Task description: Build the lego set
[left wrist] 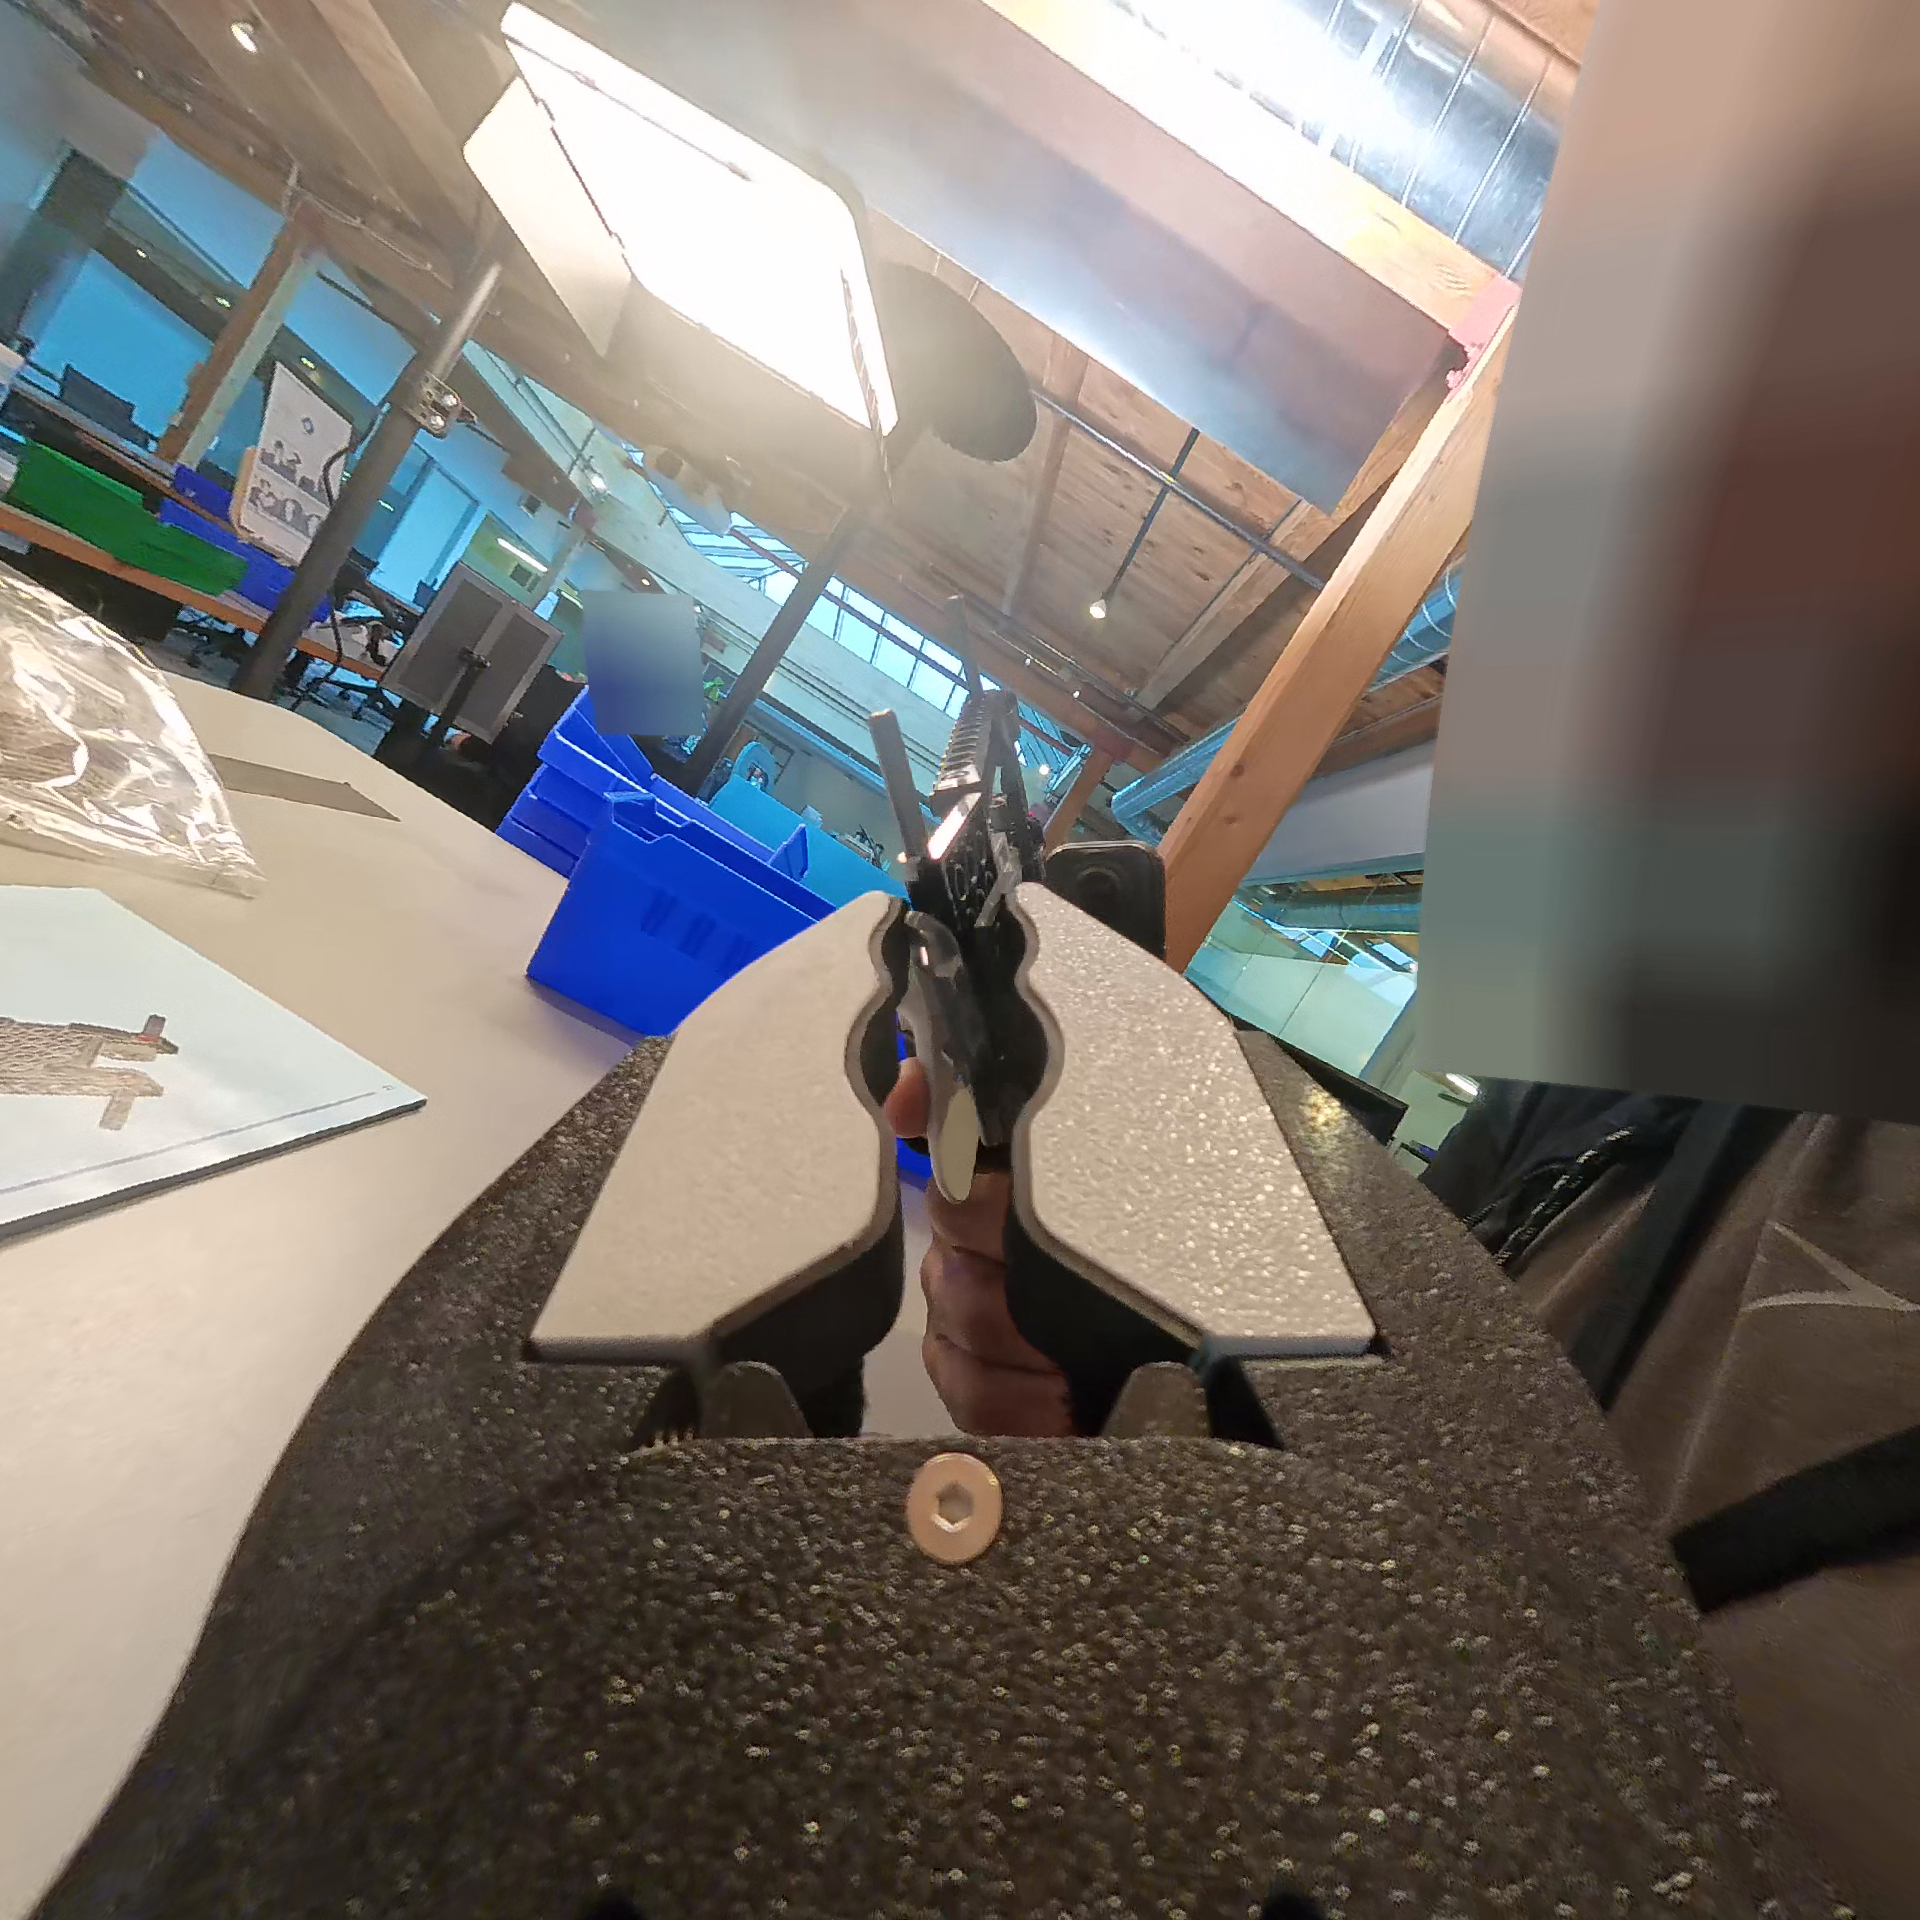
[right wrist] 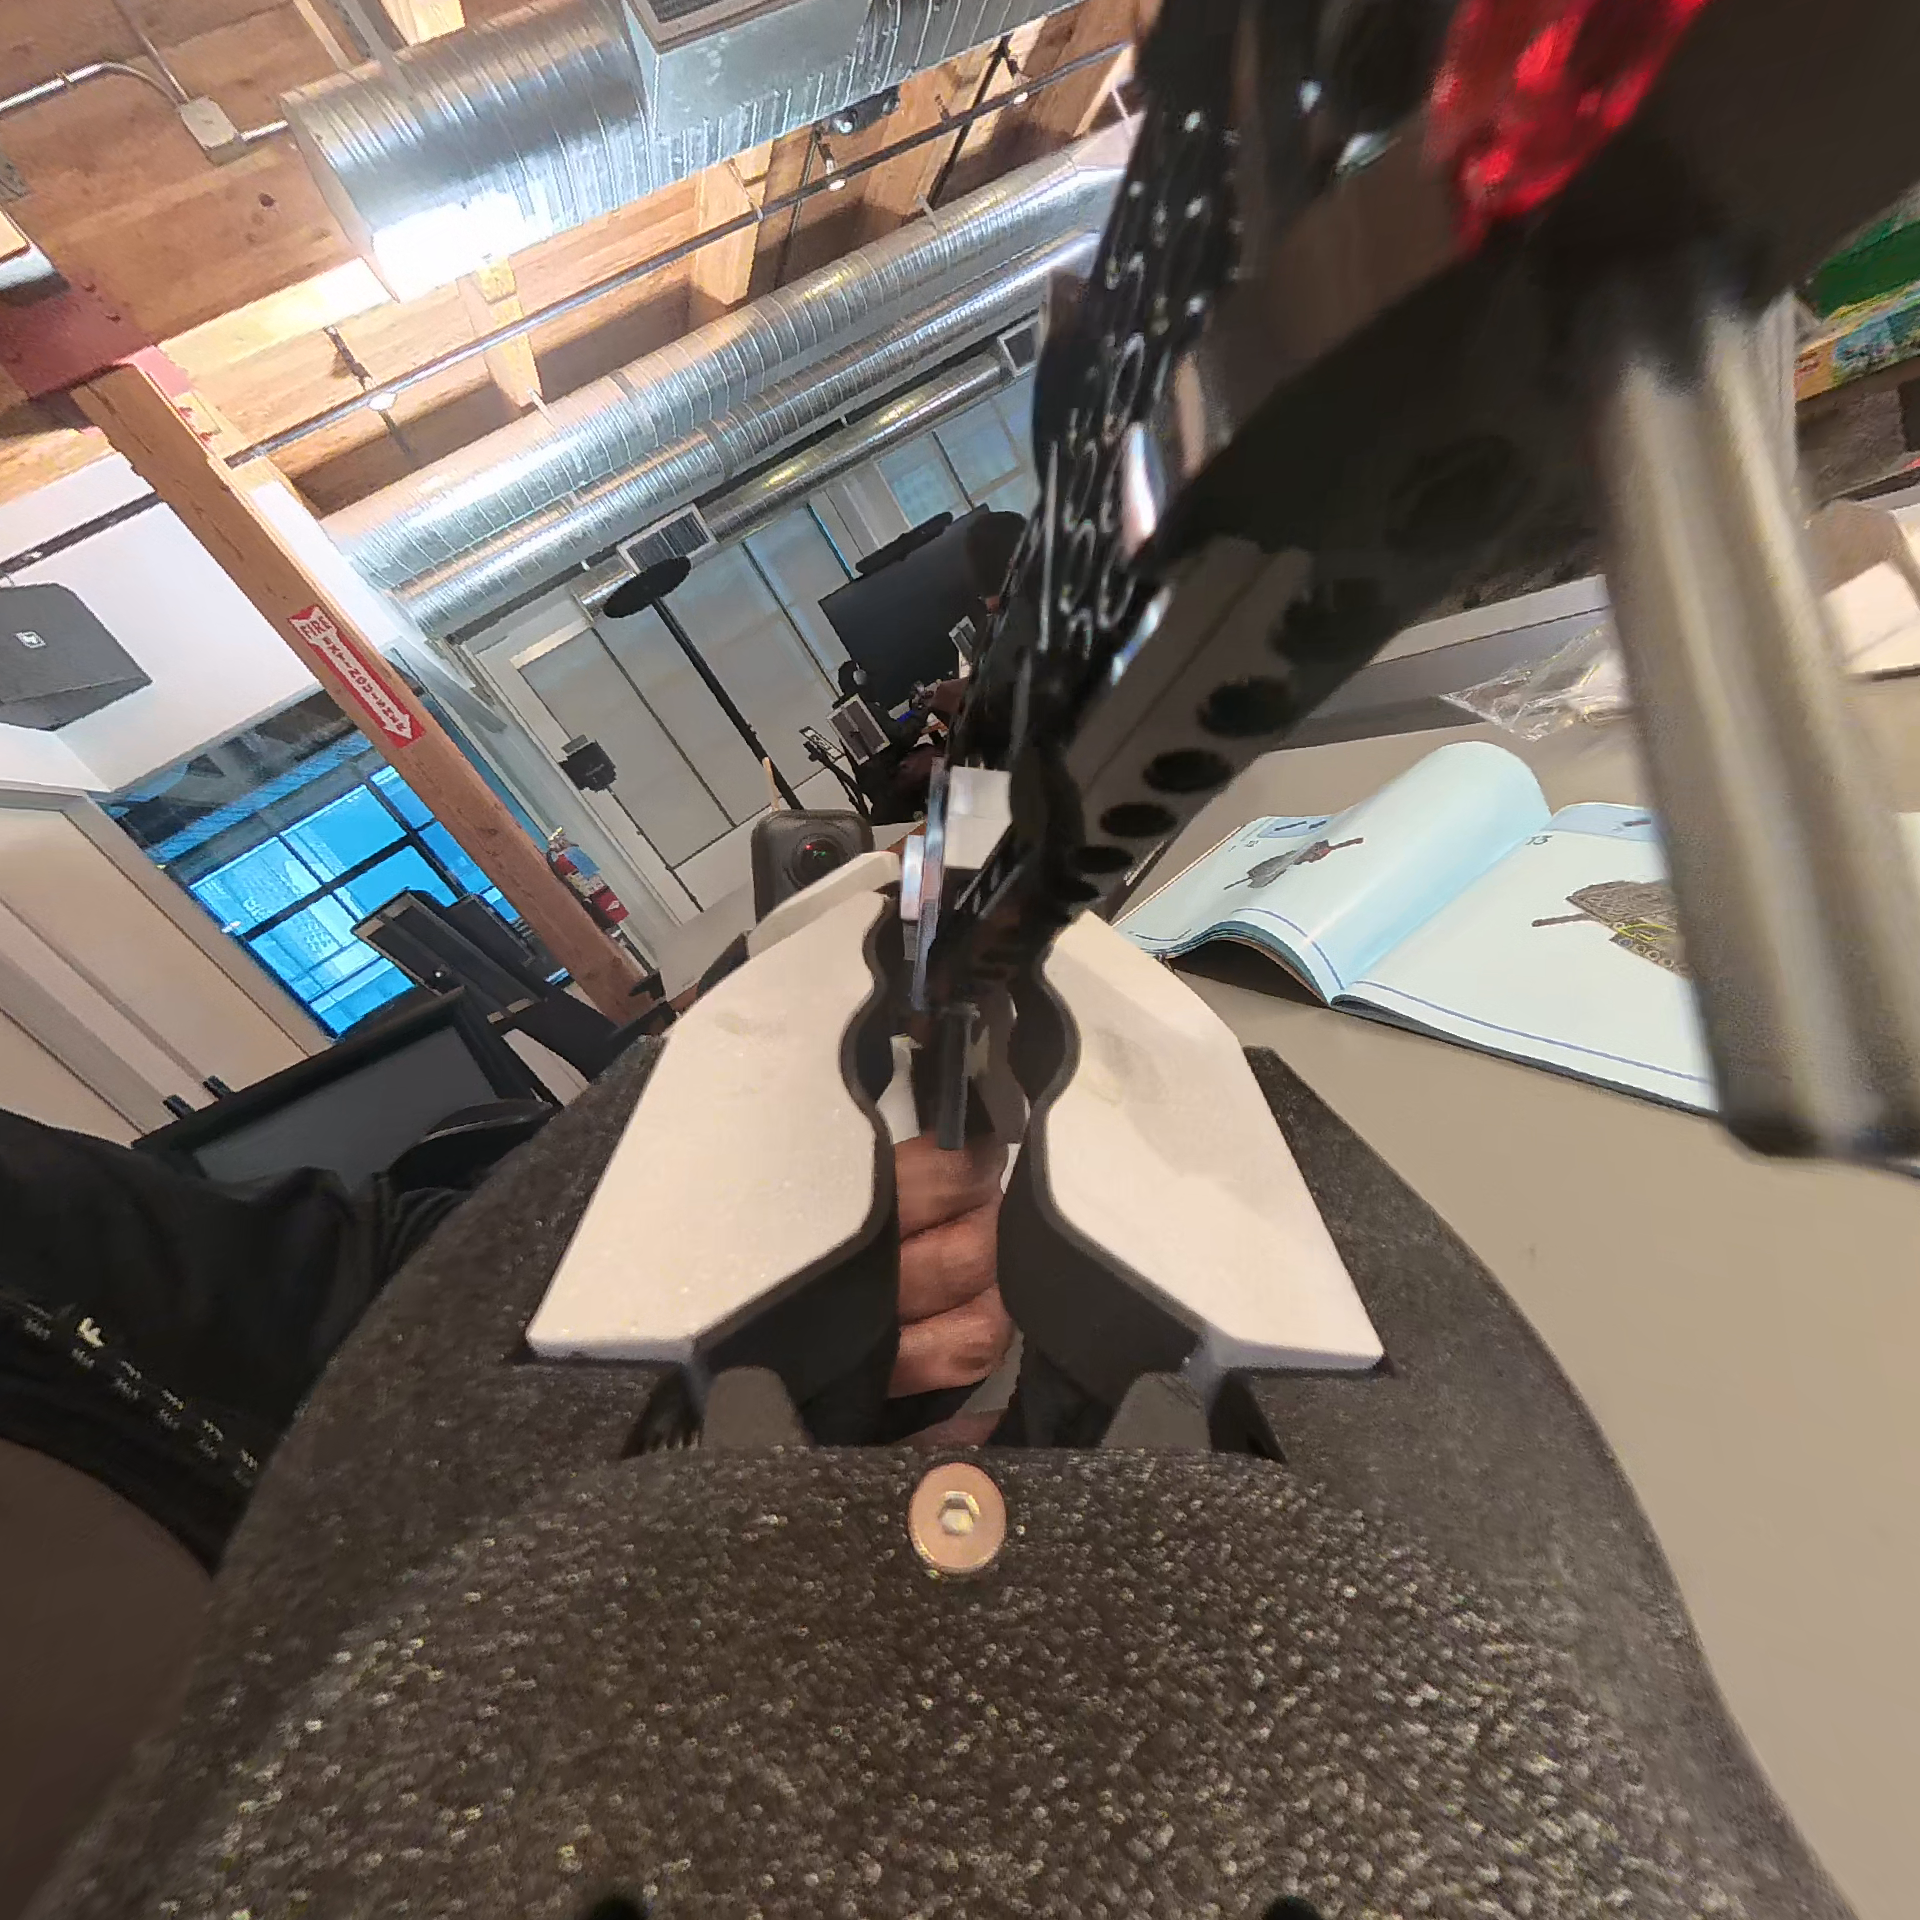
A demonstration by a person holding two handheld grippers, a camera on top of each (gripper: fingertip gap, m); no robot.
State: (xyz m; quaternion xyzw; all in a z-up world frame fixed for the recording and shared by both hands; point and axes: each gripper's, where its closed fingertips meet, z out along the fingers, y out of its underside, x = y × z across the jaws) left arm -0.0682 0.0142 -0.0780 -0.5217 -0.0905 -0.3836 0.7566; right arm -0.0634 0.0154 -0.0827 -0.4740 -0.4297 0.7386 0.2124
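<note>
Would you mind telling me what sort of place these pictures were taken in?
Probably an open-plan workshop or lab in a converted industrial building: timber beams, exposed metal ducts, blue bins and a table.

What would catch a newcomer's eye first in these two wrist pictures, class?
A black plastic building-brick model with perforated beams rises between both grippers, clamped by the left gripper and the right gripper. Behind the left gripper, stacked bright blue plastic bins sit at the pale table's edge. Right of the right gripper lies an open light-blue instruction booklet.

Left gripper tilted upward, jaws nearly closed, clamping black brick assembly. Right gripper likewise, opposite end.
</note>
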